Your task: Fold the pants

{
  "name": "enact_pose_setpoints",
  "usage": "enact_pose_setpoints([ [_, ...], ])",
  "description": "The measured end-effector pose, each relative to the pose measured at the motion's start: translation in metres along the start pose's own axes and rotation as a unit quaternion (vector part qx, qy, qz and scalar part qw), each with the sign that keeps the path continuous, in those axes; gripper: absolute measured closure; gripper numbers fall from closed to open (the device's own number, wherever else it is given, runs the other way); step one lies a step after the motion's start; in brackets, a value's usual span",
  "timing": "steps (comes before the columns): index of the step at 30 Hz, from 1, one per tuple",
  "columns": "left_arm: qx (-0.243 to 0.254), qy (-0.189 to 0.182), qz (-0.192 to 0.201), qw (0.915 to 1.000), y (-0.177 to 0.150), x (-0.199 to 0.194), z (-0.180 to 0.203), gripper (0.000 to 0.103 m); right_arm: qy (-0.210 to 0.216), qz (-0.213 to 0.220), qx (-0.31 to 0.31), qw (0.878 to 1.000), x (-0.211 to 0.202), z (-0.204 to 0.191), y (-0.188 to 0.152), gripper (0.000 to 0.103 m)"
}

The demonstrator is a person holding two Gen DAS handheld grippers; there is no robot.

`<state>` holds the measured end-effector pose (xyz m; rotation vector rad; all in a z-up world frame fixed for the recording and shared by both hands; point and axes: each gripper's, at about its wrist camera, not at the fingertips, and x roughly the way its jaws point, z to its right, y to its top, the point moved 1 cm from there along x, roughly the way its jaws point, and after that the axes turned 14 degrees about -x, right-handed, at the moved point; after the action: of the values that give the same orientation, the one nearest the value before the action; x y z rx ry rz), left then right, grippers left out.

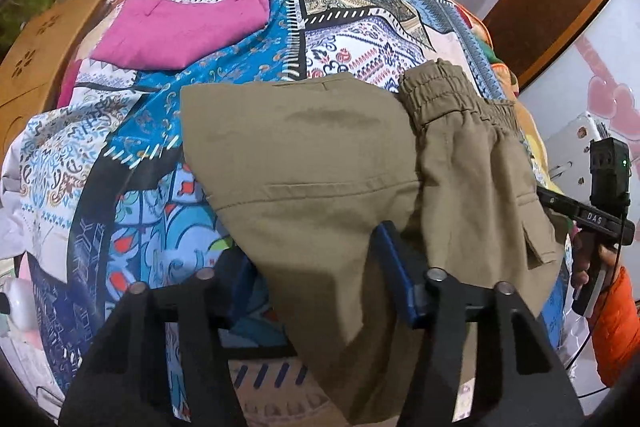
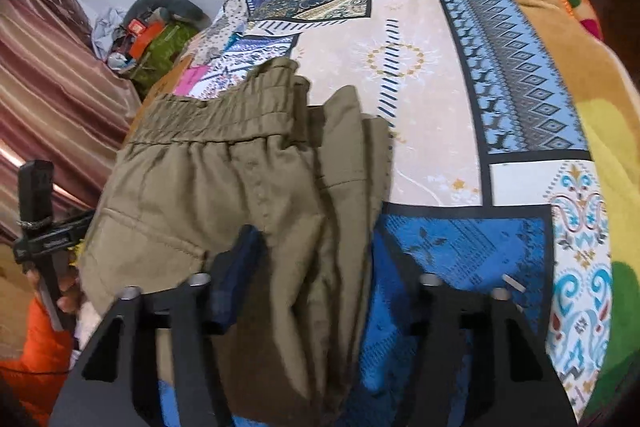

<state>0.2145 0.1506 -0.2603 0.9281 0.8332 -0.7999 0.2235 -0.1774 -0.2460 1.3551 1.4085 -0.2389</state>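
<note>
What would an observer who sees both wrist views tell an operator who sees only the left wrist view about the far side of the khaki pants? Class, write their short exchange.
Operator: I see only the right gripper's handle. Does it have cloth?
Observer: Yes. The right wrist view shows the khaki pants bunched between the right gripper fingers.
Operator: Which part of the pants?
Observer: The part below the elastic waistband, with several folded layers stacked along its right edge.
Operator: Anything past the bed's left side in that view?
Observer: A striped curtain hangs there.
</note>
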Motion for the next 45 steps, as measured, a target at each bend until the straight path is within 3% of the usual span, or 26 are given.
enact_pose_setpoints([
  [3,0.004,0.006,0.008,0.9999,0.005,-0.001,0.004,0.071,0.006,0.0,-0.005,1.0,0.001,-0.002,0.003,0.07],
  [4,0.009,0.014,0.013,0.9998,0.006,-0.001,0.007,0.075,0.004,0.004,-0.008,1.0,0.0,-0.004,0.003,0.075],
  [5,0.016,0.027,0.02,0.9993,0.007,-0.002,0.01,0.087,-0.001,0.007,-0.013,1.0,-0.001,-0.006,0.004,0.077],
  [6,0.025,0.045,0.035,0.9981,0.007,-0.004,0.014,0.093,-0.01,0.012,-0.02,1.0,-0.002,-0.008,0.007,0.086],
  [8,0.039,0.064,0.049,0.996,0.008,-0.007,0.021,0.097,-0.032,0.021,-0.041,0.998,-0.005,-0.013,0.011,0.092],
  [11,0.057,0.087,0.077,0.9915,0.011,-0.015,0.029,0.099,-0.059,0.032,-0.067,0.995,-0.008,-0.021,0.018,0.094],
  [22,0.09,0.092,0.148,0.9805,0.034,-0.063,0.051,0.099,-0.092,0.085,-0.14,0.982,-0.044,-0.053,0.065,0.095],
  [30,0.075,0.094,0.212,0.9698,0.08,-0.109,0.036,0.099,-0.106,0.135,-0.182,0.968,-0.057,-0.08,0.117,0.095],
  [38,0.047,0.127,0.25,0.9588,0.134,-0.127,-0.003,0.099,-0.1,0.164,-0.232,0.954,-0.029,-0.117,0.176,0.096],
  [45,0.015,0.162,0.259,0.9521,0.184,-0.11,-0.051,0.099,-0.082,0.16,-0.242,0.953,0.029,-0.137,0.222,0.096],
])
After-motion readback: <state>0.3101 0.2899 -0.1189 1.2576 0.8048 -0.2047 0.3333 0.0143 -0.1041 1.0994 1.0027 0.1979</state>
